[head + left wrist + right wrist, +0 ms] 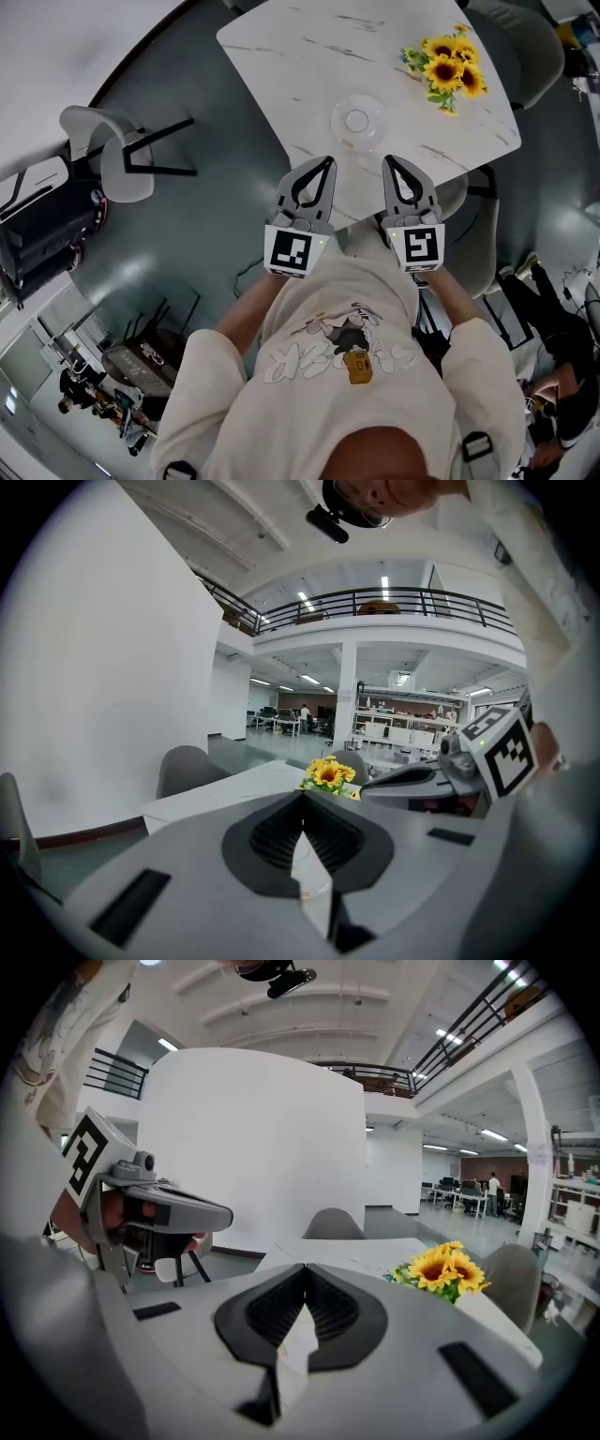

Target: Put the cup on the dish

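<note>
Progress looks near its end, as far as the head view allows a judgement: on the white marble table (pixel 281 56), down and to the left of the sunflowers (pixel 448 64), lies a round clear glass dish (pixel 338 133), and the smaller ring at its centre is most likely the cup (pixel 357 120) standing on it. The glass is too transparent and too small in the picture to be sure of this. No other cup shows on the table, whether beside the sunflowers or farther from them, so probably the placing itself is done and nothing is left beyond drawing clear. Both claws are empty. The left gripper (pixel 325 167) has its jaws pressed together at the tips with nothing between the ribbed pads; only the table top shows through the gap below them. The right gripper (pixel 392 167) is closed in the same way and holds nothing. Both hang at the table corner farthest from the sunflowers, on the near side of the dish and apart from it, touching neither the glass nor the table. In each gripper view the sunflowers show beyond the closed tips.
</note>
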`<state>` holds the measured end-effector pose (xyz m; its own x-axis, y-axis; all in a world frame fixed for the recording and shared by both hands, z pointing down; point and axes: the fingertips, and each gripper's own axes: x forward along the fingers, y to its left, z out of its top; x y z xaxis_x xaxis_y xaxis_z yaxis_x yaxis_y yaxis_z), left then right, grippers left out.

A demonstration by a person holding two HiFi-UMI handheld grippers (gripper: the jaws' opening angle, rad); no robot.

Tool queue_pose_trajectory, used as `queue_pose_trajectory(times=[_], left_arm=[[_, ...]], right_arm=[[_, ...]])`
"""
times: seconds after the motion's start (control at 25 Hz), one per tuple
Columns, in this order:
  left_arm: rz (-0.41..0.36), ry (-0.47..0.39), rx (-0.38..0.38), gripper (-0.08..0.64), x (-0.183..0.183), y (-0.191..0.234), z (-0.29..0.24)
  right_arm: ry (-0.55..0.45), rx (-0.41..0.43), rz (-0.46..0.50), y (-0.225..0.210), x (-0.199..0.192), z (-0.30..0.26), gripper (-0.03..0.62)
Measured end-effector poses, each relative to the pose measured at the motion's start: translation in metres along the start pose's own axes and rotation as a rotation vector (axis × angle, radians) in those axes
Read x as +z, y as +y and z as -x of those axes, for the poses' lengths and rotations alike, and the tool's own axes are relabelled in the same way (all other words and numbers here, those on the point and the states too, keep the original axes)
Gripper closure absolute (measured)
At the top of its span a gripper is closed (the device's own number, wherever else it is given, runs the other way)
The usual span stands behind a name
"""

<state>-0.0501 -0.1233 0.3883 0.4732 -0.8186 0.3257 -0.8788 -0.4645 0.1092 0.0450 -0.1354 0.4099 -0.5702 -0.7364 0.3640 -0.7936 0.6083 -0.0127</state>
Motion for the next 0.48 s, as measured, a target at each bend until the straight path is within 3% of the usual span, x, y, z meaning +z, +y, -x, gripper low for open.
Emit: queue_pose_trajectory(times=[0.48], left_arm=[[0.032, -0.034, 0.054, 0.557, 0.015, -0.020, 0.037]], right_arm=[[-0.066, 0.067, 0.010, 0.019, 0.030, 0.036, 0.588]])
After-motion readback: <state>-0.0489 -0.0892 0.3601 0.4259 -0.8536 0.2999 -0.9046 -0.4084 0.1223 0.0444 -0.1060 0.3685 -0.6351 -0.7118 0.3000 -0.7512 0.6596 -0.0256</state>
